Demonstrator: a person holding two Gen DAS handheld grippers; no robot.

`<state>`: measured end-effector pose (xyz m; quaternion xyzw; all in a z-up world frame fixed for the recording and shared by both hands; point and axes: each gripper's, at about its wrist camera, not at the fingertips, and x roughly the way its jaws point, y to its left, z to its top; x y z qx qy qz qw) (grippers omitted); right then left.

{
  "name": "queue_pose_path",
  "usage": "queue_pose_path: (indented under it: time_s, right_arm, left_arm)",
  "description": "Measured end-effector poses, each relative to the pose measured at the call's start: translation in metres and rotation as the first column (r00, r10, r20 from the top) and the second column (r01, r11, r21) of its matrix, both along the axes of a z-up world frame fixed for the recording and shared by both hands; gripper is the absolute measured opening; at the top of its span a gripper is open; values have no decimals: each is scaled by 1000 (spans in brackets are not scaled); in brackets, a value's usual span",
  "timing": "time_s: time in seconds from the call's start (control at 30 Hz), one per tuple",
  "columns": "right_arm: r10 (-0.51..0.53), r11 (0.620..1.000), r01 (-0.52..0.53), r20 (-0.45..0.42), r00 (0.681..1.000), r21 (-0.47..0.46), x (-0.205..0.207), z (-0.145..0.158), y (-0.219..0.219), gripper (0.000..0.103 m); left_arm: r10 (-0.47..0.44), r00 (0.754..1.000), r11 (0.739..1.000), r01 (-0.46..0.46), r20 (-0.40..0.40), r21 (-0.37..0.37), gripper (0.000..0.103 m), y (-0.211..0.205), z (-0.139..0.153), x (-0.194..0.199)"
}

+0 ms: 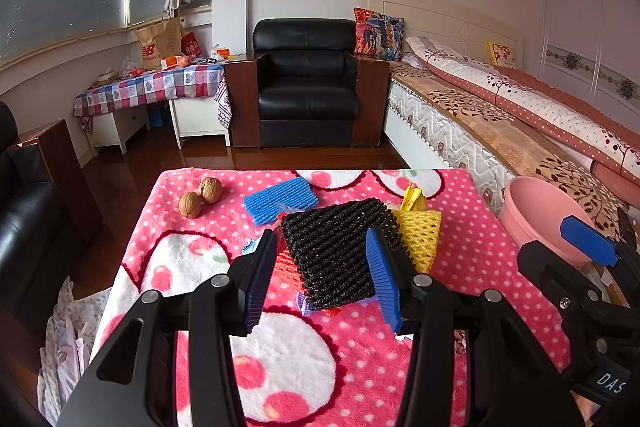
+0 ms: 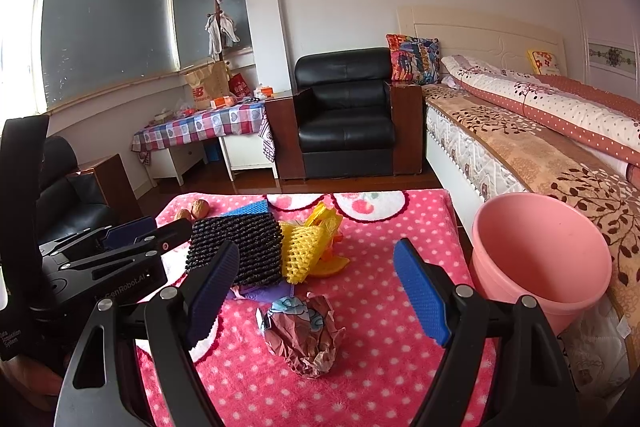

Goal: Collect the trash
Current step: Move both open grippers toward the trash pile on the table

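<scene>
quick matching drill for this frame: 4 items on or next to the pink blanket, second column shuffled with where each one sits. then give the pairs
Things:
1. walnuts
2. black foam net
3. crumpled paper wrapper
4. pink basin

Places:
A. off the right edge of the blanket, beside the bed
B. far left corner of the blanket
C. between the open fingers of the left gripper
D. on the blanket, in front of the open right gripper

Pairs: 1-B, 2-C, 3-D, 4-A
</scene>
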<state>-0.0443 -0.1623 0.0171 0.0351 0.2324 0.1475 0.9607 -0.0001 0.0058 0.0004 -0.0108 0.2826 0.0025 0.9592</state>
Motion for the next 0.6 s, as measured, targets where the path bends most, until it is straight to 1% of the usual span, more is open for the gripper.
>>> queue_pose_path:
  time_s: [0.27, 0.6]
  right_arm:
    - [-3, 1000, 3, 8, 1000, 2, -3, 2, 0, 78]
    - [-21, 1000, 21, 29, 999, -7, -7, 7, -5, 77]
  left_arm:
    - [-2, 1000, 1000, 2, -1, -3, 47, 1, 1, 0]
    - [-4, 1000, 999, 4, 10, -41, 47, 14, 4, -1]
